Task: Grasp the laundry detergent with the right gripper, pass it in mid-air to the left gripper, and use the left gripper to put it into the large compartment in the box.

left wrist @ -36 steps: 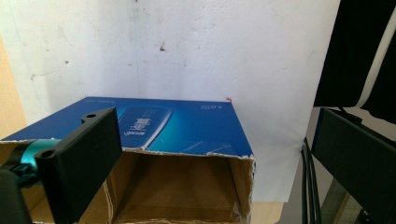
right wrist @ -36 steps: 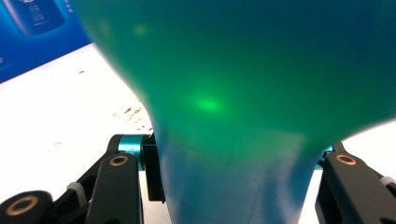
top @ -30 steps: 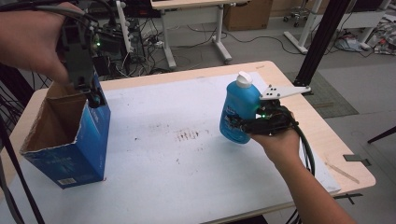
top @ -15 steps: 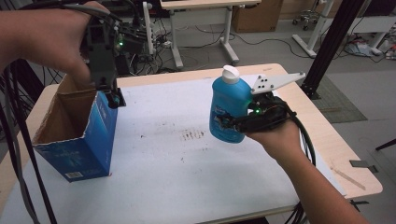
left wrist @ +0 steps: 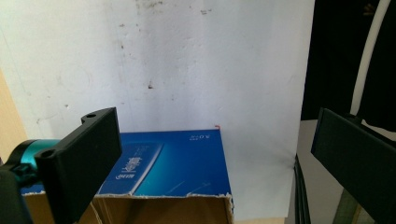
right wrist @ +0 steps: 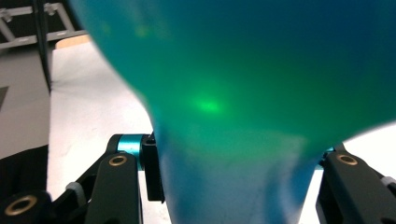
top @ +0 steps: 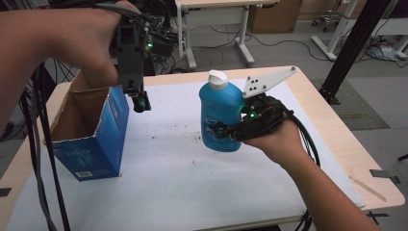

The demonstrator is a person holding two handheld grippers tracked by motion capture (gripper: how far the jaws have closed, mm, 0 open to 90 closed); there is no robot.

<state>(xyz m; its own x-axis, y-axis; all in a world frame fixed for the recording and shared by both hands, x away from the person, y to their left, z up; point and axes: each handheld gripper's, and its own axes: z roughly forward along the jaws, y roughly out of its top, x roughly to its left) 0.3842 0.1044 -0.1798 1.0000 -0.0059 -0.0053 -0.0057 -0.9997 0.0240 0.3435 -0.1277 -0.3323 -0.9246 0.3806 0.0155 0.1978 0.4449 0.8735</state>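
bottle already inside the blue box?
No. The right gripper holds the blue bottle above the table, well apart from the open blue box.

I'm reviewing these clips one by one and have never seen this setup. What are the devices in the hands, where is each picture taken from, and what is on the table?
A person holds a two-jaw tool in each hand. The high view looks down on the table; the other two pictures come from cameras riding on each tool. The right tool is shut on a blue bottle with a white cap, lifted off the table. The left tool, jaws open and holding nothing, hangs over the rim of an open blue cardboard box standing at the table's left.
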